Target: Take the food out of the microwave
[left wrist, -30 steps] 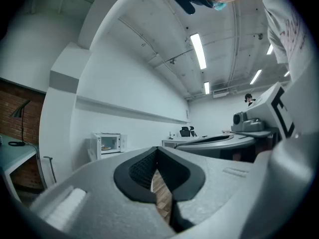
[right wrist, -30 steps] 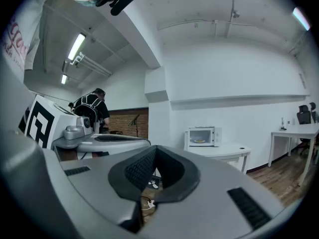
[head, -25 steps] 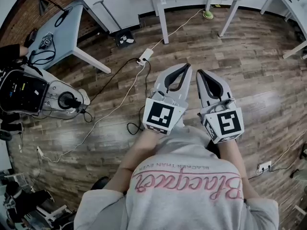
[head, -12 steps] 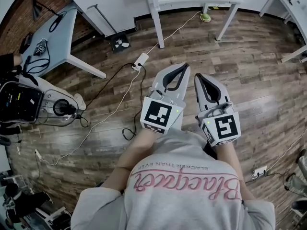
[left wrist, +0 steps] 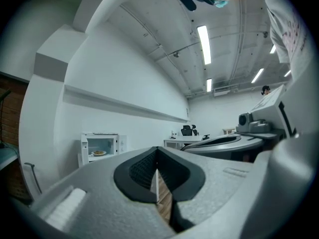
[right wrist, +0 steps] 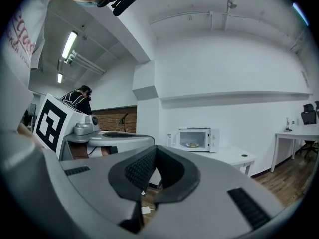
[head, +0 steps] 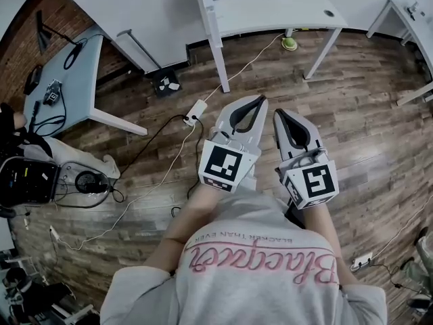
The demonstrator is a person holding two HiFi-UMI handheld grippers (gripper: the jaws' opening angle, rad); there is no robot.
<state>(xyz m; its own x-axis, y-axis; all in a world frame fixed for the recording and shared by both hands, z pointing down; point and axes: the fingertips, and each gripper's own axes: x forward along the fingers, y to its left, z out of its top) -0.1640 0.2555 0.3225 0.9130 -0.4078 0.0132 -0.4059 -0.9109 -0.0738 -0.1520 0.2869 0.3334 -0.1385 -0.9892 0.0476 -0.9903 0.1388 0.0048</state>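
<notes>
ahead, microwave point(right wrist: 195, 139) on white table point(head: 298, 12) (wood floor point(head: 365, 114) below); left gripper point(head: 260, 99) and right gripper point(head: 278, 113) clenched, empty

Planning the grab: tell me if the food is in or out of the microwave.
In. The food lies inside the microwave, which stands on the table; both gripper views show it there.

Left gripper point(head: 261, 99) and right gripper point(head: 279, 112) side by side, just apart, left one's tips slightly further forward. Table point(head: 298, 15) well ahead of both. Microwave point(right wrist: 195, 139) on table, at its far side. Food point(right wrist: 192, 145) inside microwave. Power strip point(head: 196, 109) on floor, ahead-left of left gripper. Second table point(head: 74, 70) well off to left.
</notes>
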